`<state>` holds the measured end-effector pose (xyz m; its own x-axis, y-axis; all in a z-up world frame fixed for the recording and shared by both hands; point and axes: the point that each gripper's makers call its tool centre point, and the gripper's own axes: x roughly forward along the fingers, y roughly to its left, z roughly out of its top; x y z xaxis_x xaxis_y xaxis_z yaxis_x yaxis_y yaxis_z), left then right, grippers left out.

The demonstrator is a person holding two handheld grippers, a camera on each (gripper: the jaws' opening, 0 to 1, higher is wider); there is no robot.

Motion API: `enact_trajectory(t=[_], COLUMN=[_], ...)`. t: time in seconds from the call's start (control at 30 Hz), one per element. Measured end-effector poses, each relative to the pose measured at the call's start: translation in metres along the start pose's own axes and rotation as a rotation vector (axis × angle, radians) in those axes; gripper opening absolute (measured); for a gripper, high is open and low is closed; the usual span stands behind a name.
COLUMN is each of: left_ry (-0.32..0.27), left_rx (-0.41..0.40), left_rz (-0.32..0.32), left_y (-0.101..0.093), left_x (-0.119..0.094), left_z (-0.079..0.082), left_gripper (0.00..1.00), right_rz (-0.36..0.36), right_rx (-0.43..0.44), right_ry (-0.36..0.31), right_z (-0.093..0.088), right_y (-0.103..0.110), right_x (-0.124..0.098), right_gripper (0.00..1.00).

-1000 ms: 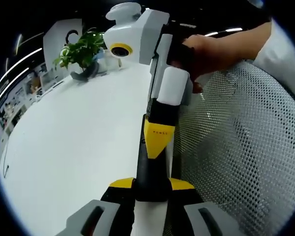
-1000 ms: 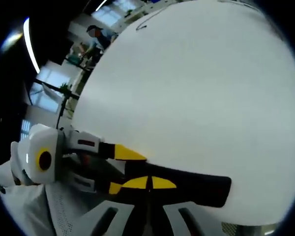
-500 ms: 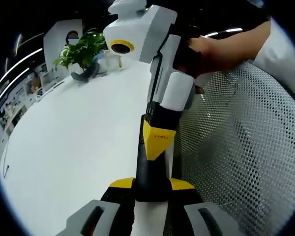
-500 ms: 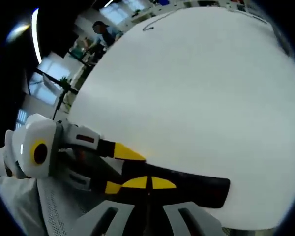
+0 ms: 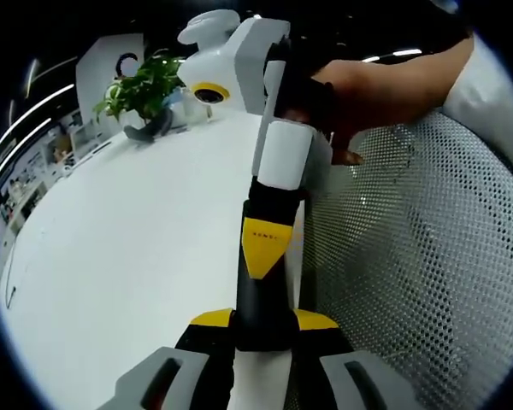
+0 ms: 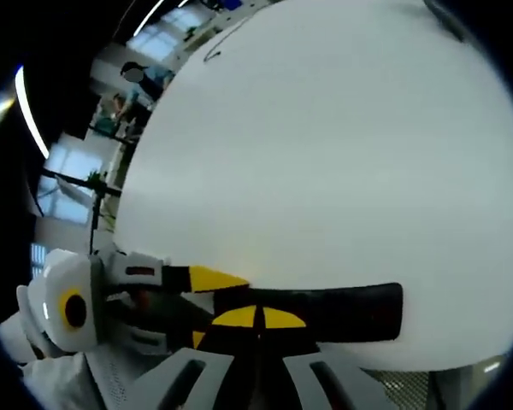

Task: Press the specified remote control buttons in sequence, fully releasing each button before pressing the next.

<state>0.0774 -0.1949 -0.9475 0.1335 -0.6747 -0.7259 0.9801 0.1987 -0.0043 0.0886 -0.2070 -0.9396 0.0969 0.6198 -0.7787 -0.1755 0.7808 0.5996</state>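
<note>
The left gripper (image 5: 255, 329) holds the black remote (image 5: 261, 295) clamped over the white table (image 5: 120, 256). The right gripper (image 6: 256, 323) has its yellow tips together on the remote. Buttons are hidden; progress cannot be judged.

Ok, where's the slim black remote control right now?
In the left gripper view the slim black remote control is bottom centre, clamped in the left gripper, along the edge of the white table next to the grey mesh chair.
</note>
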Motion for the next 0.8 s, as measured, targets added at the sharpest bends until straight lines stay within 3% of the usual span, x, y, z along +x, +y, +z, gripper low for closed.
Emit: enact_trajectory(t=[0.13,0.8], left_ry=[0.006,0.035], left_rx=[-0.006,-0.031], left_rz=[0.005,0.023], left_y=[0.0002,0.0007], left_x=[-0.0002,0.0018], left_z=[-0.0004,0.0011], left_gripper=[0.24,0.24], right_rz=[0.014,-0.047], right_rx=[0.022,-0.079], right_ry=[-0.016,0.000], right_z=[-0.0008,-0.0014], right_y=[0.0016,0.0022], right_x=[-0.0016,-0.0002], right_gripper=[0.00,0.00])
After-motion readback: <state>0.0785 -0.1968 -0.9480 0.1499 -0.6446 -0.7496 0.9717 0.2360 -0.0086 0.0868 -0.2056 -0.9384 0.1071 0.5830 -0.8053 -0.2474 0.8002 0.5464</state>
